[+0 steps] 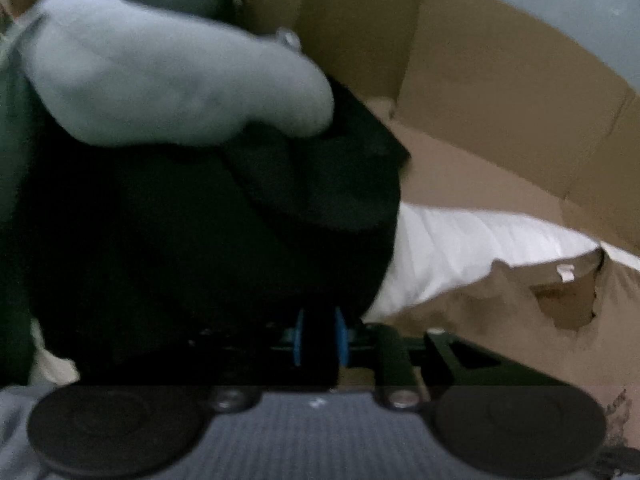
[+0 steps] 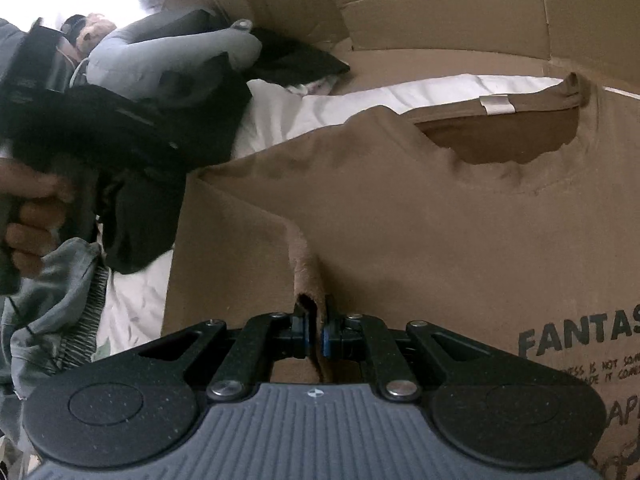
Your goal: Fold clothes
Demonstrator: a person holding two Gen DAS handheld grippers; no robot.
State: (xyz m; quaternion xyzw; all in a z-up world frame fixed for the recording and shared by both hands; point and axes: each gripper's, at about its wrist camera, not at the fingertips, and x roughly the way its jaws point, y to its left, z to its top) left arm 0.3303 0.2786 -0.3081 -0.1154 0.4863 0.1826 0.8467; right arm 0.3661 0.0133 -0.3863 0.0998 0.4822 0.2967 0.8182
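T-shirt (image 2: 400, 208) on sheet (image 2: 360, 100), cardboard (image 2: 440, 12) behind, garments (image 2: 176, 56) left

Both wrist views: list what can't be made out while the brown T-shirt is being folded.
- Left wrist view: blurred; a dark garment covers the left gripper, so where it grips is unclear.
- Right wrist view: the T-shirt print runs off the right edge.
- Right wrist view: the right gripper hides the fabric fold it pinches.
- Right wrist view: cardboard blocks what lies behind.
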